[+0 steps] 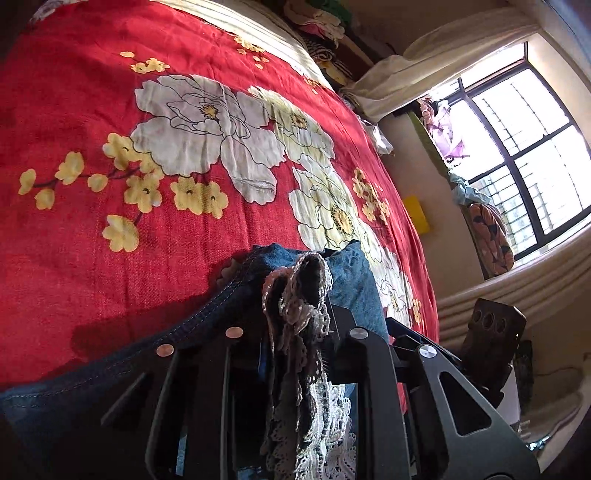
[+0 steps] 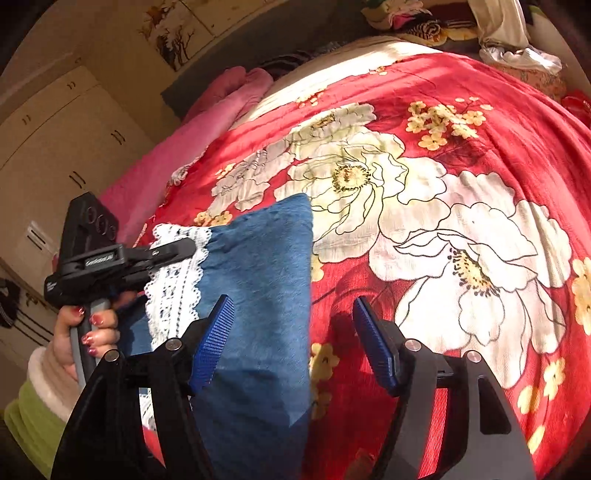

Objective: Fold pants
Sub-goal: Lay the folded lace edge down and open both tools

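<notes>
The pants are blue denim (image 2: 258,288) with a white lace hem (image 2: 177,273), lying on a red floral bedspread (image 2: 461,155). My left gripper (image 1: 295,306) is shut on the lace hem (image 1: 299,295), which bunches between its fingers, with denim (image 1: 354,280) around it. In the right wrist view the left gripper (image 2: 177,247) grips the lace at the left. My right gripper (image 2: 291,332) is open, its blue pads (image 2: 218,332) straddling the denim's right edge just above it.
The bedspread (image 1: 110,147) fills most of both views. A pink blanket (image 2: 207,122) lies along the bed's far side by cream wardrobes (image 2: 55,122). Piled clothes (image 2: 424,18) sit at the head. A window (image 1: 524,147) and wall stand beside the bed.
</notes>
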Available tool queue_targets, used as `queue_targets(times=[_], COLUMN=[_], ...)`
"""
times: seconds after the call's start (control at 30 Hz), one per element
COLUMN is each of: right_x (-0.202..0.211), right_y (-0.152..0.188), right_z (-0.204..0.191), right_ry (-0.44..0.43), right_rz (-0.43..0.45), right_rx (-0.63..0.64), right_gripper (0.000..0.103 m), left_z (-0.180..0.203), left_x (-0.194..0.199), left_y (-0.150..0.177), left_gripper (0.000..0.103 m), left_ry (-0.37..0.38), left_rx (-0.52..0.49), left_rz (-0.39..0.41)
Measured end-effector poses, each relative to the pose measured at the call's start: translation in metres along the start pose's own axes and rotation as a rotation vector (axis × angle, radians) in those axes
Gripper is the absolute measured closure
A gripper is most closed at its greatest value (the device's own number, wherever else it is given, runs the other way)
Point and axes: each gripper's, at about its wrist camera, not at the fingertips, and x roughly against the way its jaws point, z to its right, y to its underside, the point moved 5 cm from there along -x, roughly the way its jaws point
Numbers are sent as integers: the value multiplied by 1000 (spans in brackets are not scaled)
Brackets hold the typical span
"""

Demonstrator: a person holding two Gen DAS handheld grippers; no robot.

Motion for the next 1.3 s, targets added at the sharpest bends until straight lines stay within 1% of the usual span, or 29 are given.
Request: queue_targets(times=[0.03,0.1,0.2,0.23,0.3,0.37,0.4,0.43,0.5,0.6,0.73,0.8,0.9,0.97,1.07,1.13,1.2,1.27,1.3], right_x=[-9,-19,-25,-25,-20,-8,-1,6,21,39,54,61,70,73,70,69,67,65,64], right_y=[-1,3,10,12,11,13,15,16,22,32,49,56,67,75,84,89,94,97,97], right_z=[1,0,-7,-9,-11,-13,-16,-18,-24,-33,-40,-39,-38,-37,-37,-36,-34,-32,-31], right_ry=[7,64,140,155,153,132,124,118,115,95,74,63,55,37,22,16,11,6,8], right_rz=[-20,-26,-18,-19,-16,-6,3,17,40,56,62,69,79,73,44,31,17,9,6], right_rx=[4,40,129,146,146,138,139,143,156,171,171,163,137,121,120,116,103,99,96], right_gripper=[41,42,41,41,40,40,40,40,40,36,35,35,35,35,36,36,36,36,36], left_z=[-2,-8,-18,-22,-21,-18,-15,-13,-7,4,19,25,37,42,46,38,31,26,25], left_x=[2,0,-9,-11,-8,2,8,15,31,56,82,92,97,95,81,74,68,64,62], left_y=[1,3,8,9,10,10,10,10,12,21,44,58,79,94,115,127,137,146,149], left_gripper=[90,89,81,81,80,68,58,51,47,39,35,34,33,33,33,33,34,34,37], left_ry=[-9,-54,-110,-115,-107,-117,-124,-133,-162,-193,-219,-210,-214,-223,-224,-232,-223,-232,-240], left_rx=[-9,-21,-17,-14,-5,-7,-9,-9,-9,-11,-25,-22,-40,-48,-42,6,53,70,73], left_rz=[6,5,-5,-4,13,42,58,73,104,150,195,210,228,218,175,156,135,113,110])
